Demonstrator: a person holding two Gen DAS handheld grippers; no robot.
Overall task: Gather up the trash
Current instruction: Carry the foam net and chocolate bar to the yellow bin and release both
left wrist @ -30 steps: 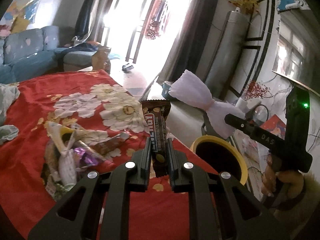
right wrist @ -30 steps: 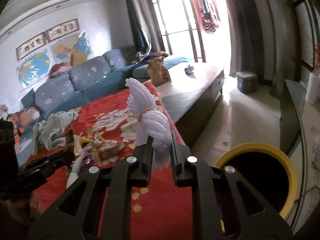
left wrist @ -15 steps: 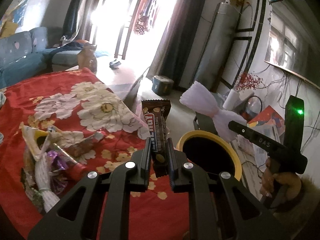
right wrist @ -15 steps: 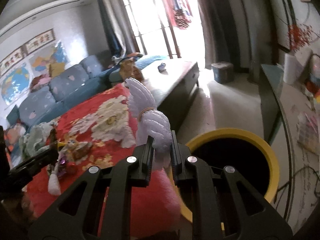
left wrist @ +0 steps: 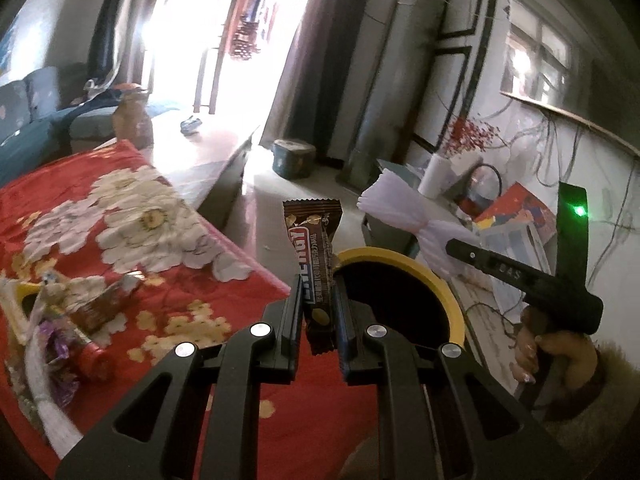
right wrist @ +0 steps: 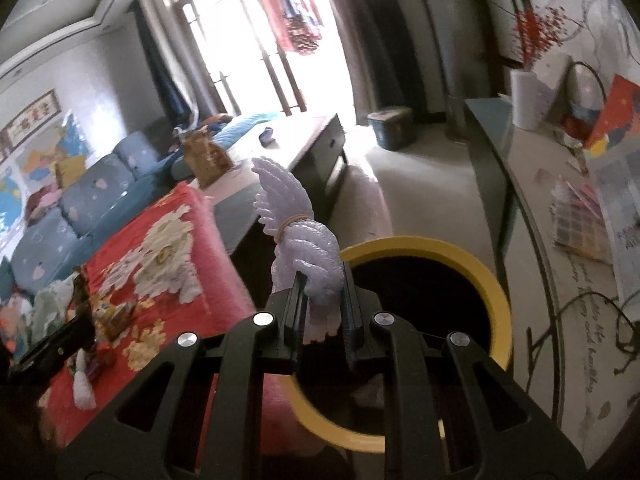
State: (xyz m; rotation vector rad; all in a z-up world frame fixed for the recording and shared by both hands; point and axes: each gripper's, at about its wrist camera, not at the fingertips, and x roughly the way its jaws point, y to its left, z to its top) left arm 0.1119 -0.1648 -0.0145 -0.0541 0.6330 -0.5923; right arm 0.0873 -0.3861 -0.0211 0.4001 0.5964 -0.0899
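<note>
My left gripper [left wrist: 317,292] is shut on a brown candy-bar wrapper [left wrist: 314,248] that stands upright, just left of the yellow-rimmed black bin [left wrist: 420,268]. In the right wrist view my right gripper [right wrist: 323,300] is shut on a pale lilac crinkled wrapper [right wrist: 304,240] tied with a rubber band, at the left rim of the bin [right wrist: 472,268]. The left wrist view also shows that lilac wrapper [left wrist: 400,212] and the right gripper [left wrist: 456,246] above the bin's far side, held by a hand [left wrist: 556,352]. More wrappers [left wrist: 72,320] lie on the red flowered cloth [left wrist: 240,360].
A dark low table [right wrist: 304,140] stands beyond the red cloth, with a blue sofa [right wrist: 72,216] at the left. A glass-topped side table [right wrist: 560,240] with papers, a white vase and a basket runs along the right. A small round bin [left wrist: 292,158] sits on the floor near the curtain.
Both grippers have travelled from over the red cloth toward the yellow-rimmed bin, which now looms larger and nearer in both views. Each keeps its wrapper.
</note>
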